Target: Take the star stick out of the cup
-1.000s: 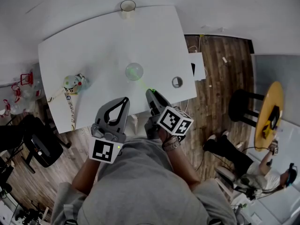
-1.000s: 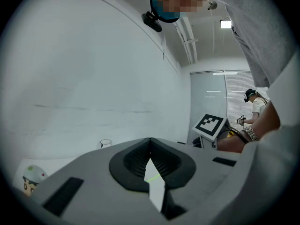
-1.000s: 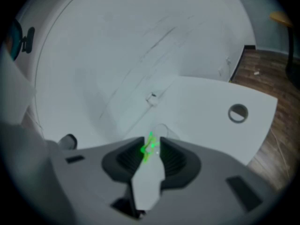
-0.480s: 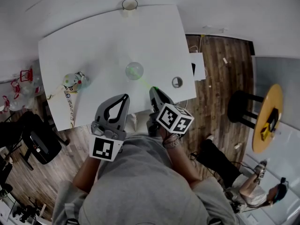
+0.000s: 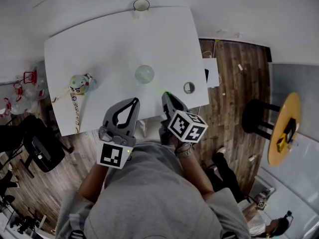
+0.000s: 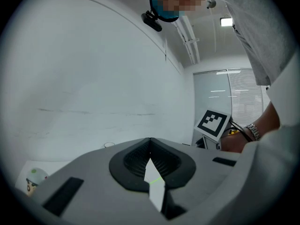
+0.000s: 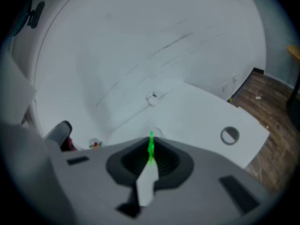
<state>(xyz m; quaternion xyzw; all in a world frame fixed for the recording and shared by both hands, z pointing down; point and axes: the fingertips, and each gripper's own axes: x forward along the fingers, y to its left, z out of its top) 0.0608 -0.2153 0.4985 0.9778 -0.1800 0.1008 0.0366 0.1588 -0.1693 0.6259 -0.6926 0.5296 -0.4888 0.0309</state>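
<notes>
A clear round cup (image 5: 144,74) stands near the middle of the white table (image 5: 99,49). A thin green star stick (image 5: 158,89) slants from the cup toward the table's near edge. My right gripper (image 5: 166,95) is shut on the stick's near end. In the right gripper view the green stick (image 7: 151,149) shows between the closed jaws of the right gripper (image 7: 151,139), with the cup's faint rim just beyond. My left gripper (image 5: 134,101) hovers at the near table edge, shut and empty; the left gripper (image 6: 150,139) points over the table. The star end is not clear.
A paper cup (image 5: 141,5) sits at the far table edge. A small round toy with a cord (image 5: 79,83) lies at the left, and a small ring-like piece (image 5: 189,87) at the right. A stool (image 5: 259,114) and a yellow round table (image 5: 285,123) stand on the floor to the right.
My right gripper has shifted slightly right, away from the cup, still holding the stick. The left gripper has barely moved. A person on the floor at the right has moved off.
</notes>
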